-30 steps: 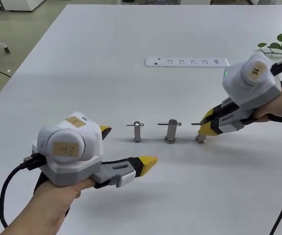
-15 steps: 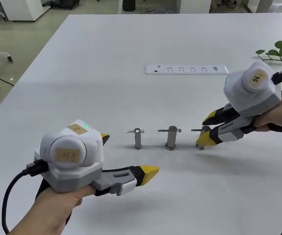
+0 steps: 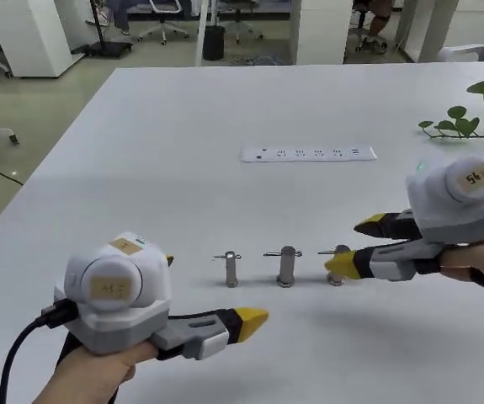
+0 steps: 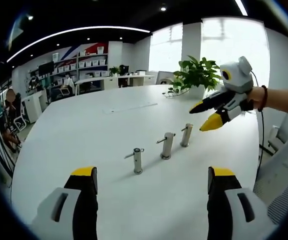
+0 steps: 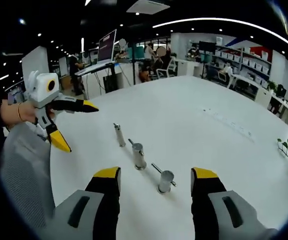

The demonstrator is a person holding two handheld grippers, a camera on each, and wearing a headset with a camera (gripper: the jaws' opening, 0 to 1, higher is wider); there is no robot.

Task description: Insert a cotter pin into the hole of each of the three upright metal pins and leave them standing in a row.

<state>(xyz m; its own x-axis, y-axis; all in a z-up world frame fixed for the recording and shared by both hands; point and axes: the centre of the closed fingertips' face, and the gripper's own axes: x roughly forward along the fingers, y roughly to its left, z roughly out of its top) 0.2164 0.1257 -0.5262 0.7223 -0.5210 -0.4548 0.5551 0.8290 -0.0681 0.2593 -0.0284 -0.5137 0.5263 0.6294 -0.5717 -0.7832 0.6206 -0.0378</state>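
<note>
Three shiny cylindrical steel pins (image 3: 287,266) stand upright in a row on the matte white table (image 3: 183,151), a thin wire cotter pin (image 3: 227,256) crosswise through each top. Right gripper (image 3: 355,244) released, jaws spread, nearest pin just ahead. Left gripper (image 3: 212,290) released, row ahead, apart.

— What sits on the white table (image 3: 166,168)?
— Three upright metal pins (image 3: 287,266) in a row, each with a cotter pin (image 3: 225,256) through its top. The end one stands just at the right gripper's (image 3: 352,244) jaw tips.
— Anything else?
— A white power strip (image 3: 308,154) lies well beyond that gripper, and plant leaves (image 3: 465,122) lie past its far side.
</note>
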